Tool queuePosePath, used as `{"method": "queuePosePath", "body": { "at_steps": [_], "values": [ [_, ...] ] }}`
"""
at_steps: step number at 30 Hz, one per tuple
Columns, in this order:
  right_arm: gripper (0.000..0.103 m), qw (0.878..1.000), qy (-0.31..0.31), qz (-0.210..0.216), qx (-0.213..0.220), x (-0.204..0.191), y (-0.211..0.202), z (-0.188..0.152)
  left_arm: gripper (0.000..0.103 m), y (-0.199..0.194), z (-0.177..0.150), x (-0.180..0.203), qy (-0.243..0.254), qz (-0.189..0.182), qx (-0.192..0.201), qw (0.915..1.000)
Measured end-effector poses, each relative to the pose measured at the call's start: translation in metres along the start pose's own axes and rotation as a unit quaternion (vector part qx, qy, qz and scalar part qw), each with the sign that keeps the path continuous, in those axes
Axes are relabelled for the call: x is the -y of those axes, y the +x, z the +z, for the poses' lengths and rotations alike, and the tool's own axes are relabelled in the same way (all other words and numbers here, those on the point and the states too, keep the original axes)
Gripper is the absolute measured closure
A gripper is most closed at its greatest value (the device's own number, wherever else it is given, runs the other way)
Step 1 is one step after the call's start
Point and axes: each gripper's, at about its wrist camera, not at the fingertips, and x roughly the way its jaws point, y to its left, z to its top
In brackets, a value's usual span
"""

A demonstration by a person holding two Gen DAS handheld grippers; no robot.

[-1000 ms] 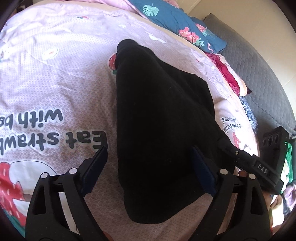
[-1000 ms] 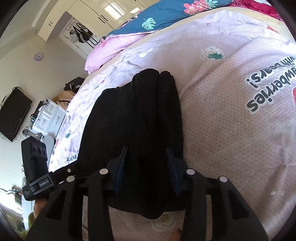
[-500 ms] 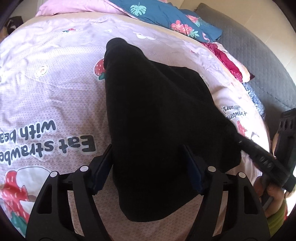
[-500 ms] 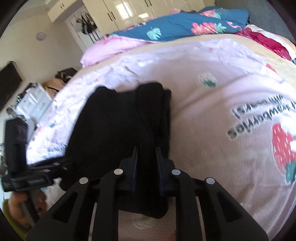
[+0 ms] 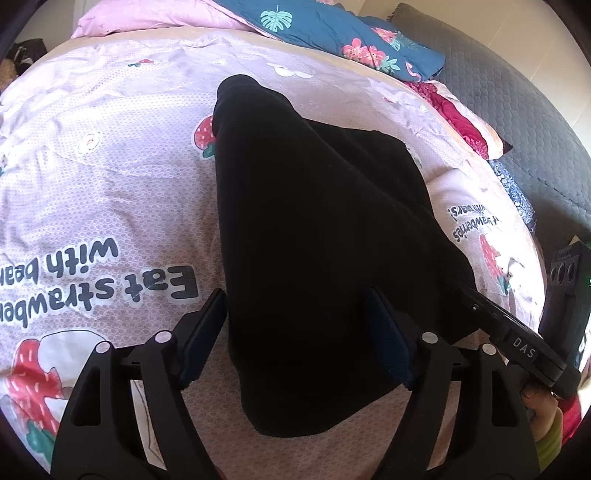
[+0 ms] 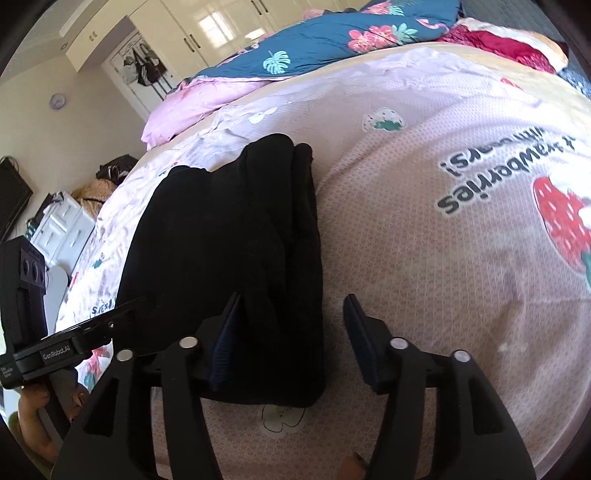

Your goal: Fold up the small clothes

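Observation:
A black garment (image 5: 314,229) lies folded lengthwise on the pink strawberry-print bedspread (image 5: 110,177). My left gripper (image 5: 295,325) is open, its fingers on either side of the garment's near end, just above it. In the right wrist view the garment (image 6: 229,236) lies left of centre. My right gripper (image 6: 291,332) is open over the garment's near right edge; its left finger is over the cloth and its right finger over bare bedspread (image 6: 443,277). Each gripper shows at the edge of the other's view, the right gripper (image 5: 517,343) and the left gripper (image 6: 74,347).
A blue floral pillow (image 5: 332,33) and pink bedding lie at the head of the bed. Red clothes (image 5: 458,118) sit at the far right edge beside a grey quilted cover (image 5: 517,92). White wardrobes (image 6: 221,26), a drawer unit (image 6: 59,225) and a TV stand beyond the bed.
My right gripper was shut on the garment's near edge half a second ago and has opened. My left gripper stayed open, and its view has shifted a little over the garment.

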Motion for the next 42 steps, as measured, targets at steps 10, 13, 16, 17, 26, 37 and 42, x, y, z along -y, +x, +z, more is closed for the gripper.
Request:
{"method": "queuePosePath", "body": {
  "at_steps": [10,13,16,17,26,37,42],
  "values": [
    [0.015,0.999,0.004,-0.022,0.023,0.000,-0.018,-0.002,0.026,-0.007,0.000,-0.006,-0.008,0.000,0.000,1.0000],
    [0.010,0.999,0.002,-0.028,0.028,-0.001,-0.023,-0.003,0.024,-0.010,0.000,-0.008,-0.010,0.000,0.000,1.0000],
    [0.008,0.999,0.000,-0.034,0.034,-0.001,-0.028,-0.003,0.024,-0.013,-0.001,-0.009,-0.011,-0.001,0.001,0.9999],
    [0.008,0.999,0.000,-0.036,0.037,-0.002,-0.030,-0.003,0.024,-0.013,-0.001,-0.009,-0.011,-0.001,0.001,0.9999],
    [0.004,0.997,-0.005,-0.054,0.049,-0.011,-0.045,-0.004,0.021,-0.021,-0.002,-0.006,-0.008,0.004,0.004,1.0000],
    [0.004,0.995,-0.023,-0.074,0.064,-0.025,-0.067,-0.013,0.009,-0.042,-0.006,0.002,0.005,0.021,0.017,0.9996],
    [0.004,0.993,-0.039,-0.078,0.076,-0.036,-0.084,-0.018,0.009,-0.061,-0.011,0.005,0.007,0.023,0.032,0.9992]
  ]
}}
